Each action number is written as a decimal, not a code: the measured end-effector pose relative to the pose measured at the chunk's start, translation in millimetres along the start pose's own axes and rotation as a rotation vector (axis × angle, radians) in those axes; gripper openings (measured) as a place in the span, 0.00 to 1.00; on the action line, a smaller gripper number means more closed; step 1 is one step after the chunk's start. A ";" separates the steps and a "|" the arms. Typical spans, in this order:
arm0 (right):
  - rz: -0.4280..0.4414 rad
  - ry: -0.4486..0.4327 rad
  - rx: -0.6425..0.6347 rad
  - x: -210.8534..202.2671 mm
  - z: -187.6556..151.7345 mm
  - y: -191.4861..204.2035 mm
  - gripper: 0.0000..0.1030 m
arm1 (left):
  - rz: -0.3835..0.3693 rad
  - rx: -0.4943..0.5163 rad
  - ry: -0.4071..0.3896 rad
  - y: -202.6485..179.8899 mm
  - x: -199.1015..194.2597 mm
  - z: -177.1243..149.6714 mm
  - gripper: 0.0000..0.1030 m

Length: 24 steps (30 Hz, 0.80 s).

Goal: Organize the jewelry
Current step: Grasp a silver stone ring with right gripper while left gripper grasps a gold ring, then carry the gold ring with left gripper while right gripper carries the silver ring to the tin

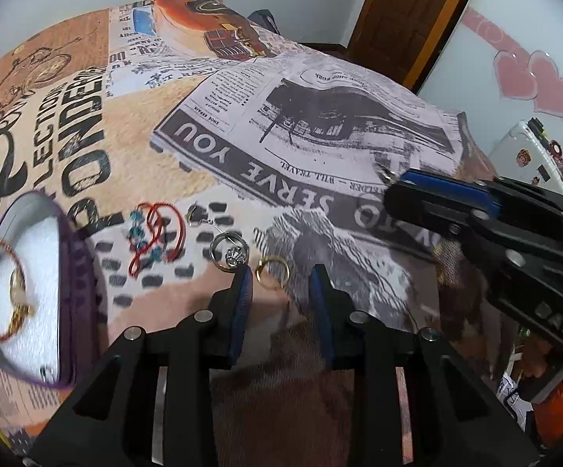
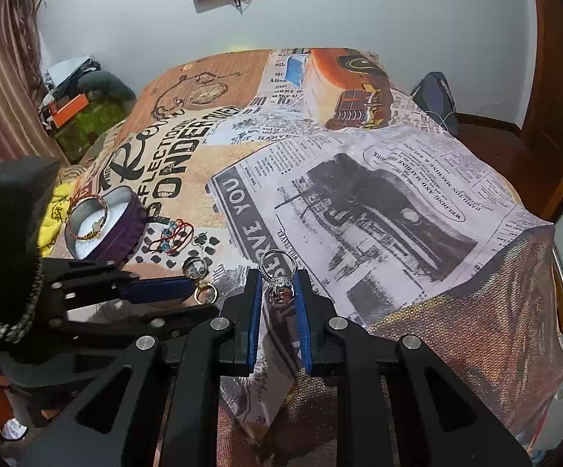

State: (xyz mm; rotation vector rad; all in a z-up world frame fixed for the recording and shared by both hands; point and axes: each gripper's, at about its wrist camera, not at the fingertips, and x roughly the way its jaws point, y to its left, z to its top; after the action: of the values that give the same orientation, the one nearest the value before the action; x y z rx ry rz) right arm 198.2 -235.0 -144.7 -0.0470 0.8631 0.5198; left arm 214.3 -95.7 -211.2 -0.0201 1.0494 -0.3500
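Note:
A purple heart-shaped box (image 1: 75,284) with a white lining holds a gold bracelet (image 1: 18,303) at the left; it also shows in the right wrist view (image 2: 125,225). On the printed bedspread lie a red cord bracelet with blue beads (image 1: 157,237), a small earring (image 1: 199,216), a silver stone ring (image 1: 230,252) and a gold ring (image 1: 272,271). My left gripper (image 1: 281,286) is open, its fingertips either side of the gold ring. My right gripper (image 2: 279,292) is shut on a silver stone ring (image 2: 277,272), held above the bed.
The bedspread (image 2: 359,202) covers the whole bed and drops off at the right edge. A wooden door (image 1: 406,11) and a wall with pink hearts (image 1: 515,74) stand at the right. Clutter (image 2: 79,105) lies on the floor at the bed's far left.

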 end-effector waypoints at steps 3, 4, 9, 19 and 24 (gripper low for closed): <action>-0.002 -0.010 -0.003 -2.7 1.6 -1.2 0.15 | 0.015 0.024 0.007 -1.7 4.9 4.2 0.27; -0.001 -0.013 -0.002 -4.1 2.1 -1.9 0.15 | 0.024 0.039 0.007 -3.5 6.3 4.5 0.26; -0.002 -0.018 -0.004 -7.1 2.7 -4.3 0.15 | 0.054 0.100 -0.020 -8.4 7.1 -0.7 0.18; 0.014 -0.020 -0.019 -9.3 4.9 3.8 0.15 | 0.079 0.041 -0.071 0.5 -17.9 -7.5 0.18; 0.021 -0.036 -0.042 -11.6 10.5 15.8 0.15 | 0.094 0.000 -0.133 10.2 -43.5 -6.6 0.18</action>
State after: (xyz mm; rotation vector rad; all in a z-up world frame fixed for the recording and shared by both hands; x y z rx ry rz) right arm 192.3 -223.4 -126.6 -0.0671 0.8183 0.5573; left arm 192.0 -72.4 -179.7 0.0060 0.9156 -0.2594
